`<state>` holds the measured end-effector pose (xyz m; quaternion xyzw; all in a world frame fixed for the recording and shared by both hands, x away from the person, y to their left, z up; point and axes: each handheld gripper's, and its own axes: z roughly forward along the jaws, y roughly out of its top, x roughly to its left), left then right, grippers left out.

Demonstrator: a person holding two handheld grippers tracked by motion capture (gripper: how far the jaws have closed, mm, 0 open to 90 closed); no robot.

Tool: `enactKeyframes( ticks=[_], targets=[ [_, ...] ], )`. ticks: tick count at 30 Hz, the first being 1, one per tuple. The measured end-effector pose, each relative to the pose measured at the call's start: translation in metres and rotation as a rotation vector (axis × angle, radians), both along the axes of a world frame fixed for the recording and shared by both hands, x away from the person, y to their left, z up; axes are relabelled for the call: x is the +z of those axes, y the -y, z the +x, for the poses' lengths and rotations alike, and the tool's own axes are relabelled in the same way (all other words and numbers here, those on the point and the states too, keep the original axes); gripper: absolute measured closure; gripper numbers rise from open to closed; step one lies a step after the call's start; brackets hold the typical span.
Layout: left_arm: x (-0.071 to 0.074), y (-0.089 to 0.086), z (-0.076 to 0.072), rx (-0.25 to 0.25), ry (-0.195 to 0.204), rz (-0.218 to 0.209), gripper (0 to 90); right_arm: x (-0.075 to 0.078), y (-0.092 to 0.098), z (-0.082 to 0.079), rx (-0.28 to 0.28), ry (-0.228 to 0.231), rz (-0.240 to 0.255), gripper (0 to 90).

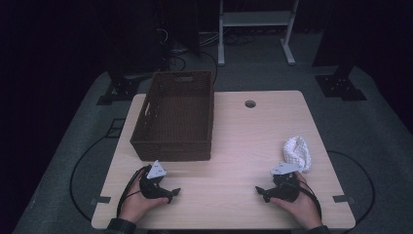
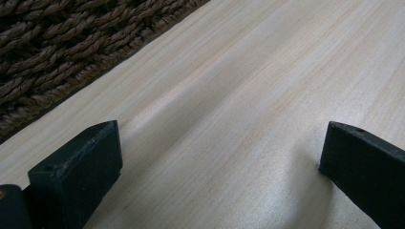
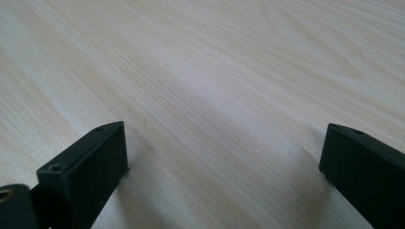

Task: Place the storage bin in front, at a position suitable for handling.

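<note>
Both hands rest low on the near edge of the wooden table (image 1: 243, 141), wrists coming in from the bottom of the high view, each wrapped around a gripper that lies close to the tabletop and points inward toward the other. The left gripper (image 1: 175, 192) sits just in front of the dark wicker basket (image 1: 175, 117), whose woven wall fills the upper left corner of the left gripper view (image 2: 57, 43). Its jaws stand wide apart with bare wood between them. The right gripper (image 1: 258, 190) mirrors it at the right side; its jaws are likewise spread wide and hold nothing, bare tabletop (image 3: 215, 95) lying between them. Just behind the right hand (image 1: 299, 204) lies a crumpled white cloth (image 1: 298, 151), probably a knitted or waffle-textured rag, apart from the jaws though near the gripper's grey plate.
</note>
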<state>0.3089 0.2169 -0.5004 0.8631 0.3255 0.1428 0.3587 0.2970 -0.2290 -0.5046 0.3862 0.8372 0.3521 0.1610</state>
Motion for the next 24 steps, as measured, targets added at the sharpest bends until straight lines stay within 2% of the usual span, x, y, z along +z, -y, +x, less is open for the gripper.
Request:
enactKeyframes(
  ticks=[6,11,14,20,24],
  targets=[
    [0.000,0.000,0.000,0.000,0.000,-0.001,0.0,0.000,0.000,0.000,0.000,-0.001,0.001,1.7],
    [0.002,-0.002,-0.001,0.003,-0.003,-0.027,6.4,0.000,0.000,-0.001,0.000,-0.001,0.001,1.6],
    [0.004,-0.002,-0.003,-0.008,-0.005,-0.021,13.0,0.000,0.000,-0.002,-0.004,-0.003,0.003,1.6],
    [0.007,-0.001,-0.004,-0.032,-0.013,-0.035,17.3,0.000,0.000,-0.002,-0.005,-0.004,0.003,1.6],
    [0.013,-0.002,-0.005,-0.028,0.008,-0.047,19.9,0.000,0.000,-0.002,-0.005,-0.004,0.003,1.6]
  ],
)
